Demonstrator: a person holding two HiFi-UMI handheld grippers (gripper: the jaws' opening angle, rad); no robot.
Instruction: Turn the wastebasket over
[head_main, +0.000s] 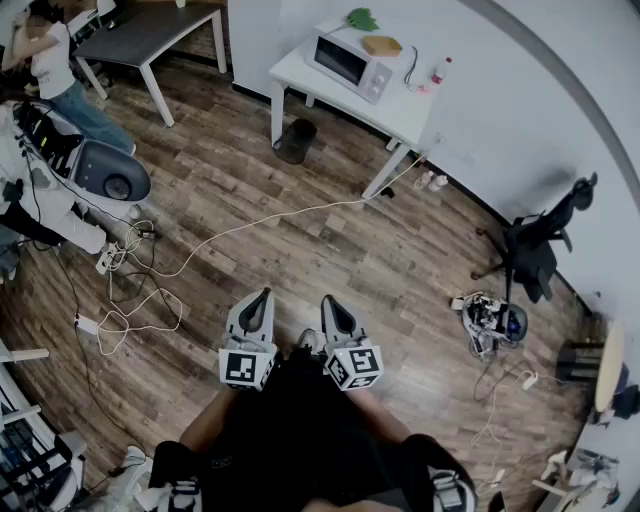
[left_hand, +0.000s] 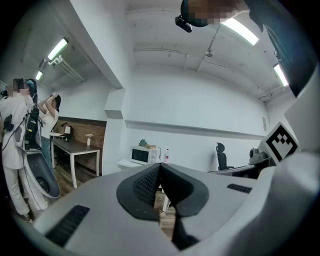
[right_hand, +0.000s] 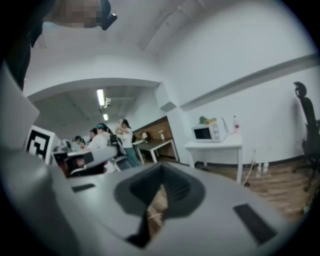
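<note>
Floorboards (head_main: 330, 262), crossed by 1 cable (head_main: 268, 219), lie open toward wastebasket (head_main: 295, 140) beside table (head_main: 298, 68).

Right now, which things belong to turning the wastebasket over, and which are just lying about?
For the job: wastebasket, left gripper, right gripper, both shut and empty.
Just lying about: microwave, white table, office chair, white cable on the floor.

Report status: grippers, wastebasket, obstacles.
Left gripper, right gripper shut, empty. Wastebasket on floor beside white table, far ahead. White cable crosses floor between.
</note>
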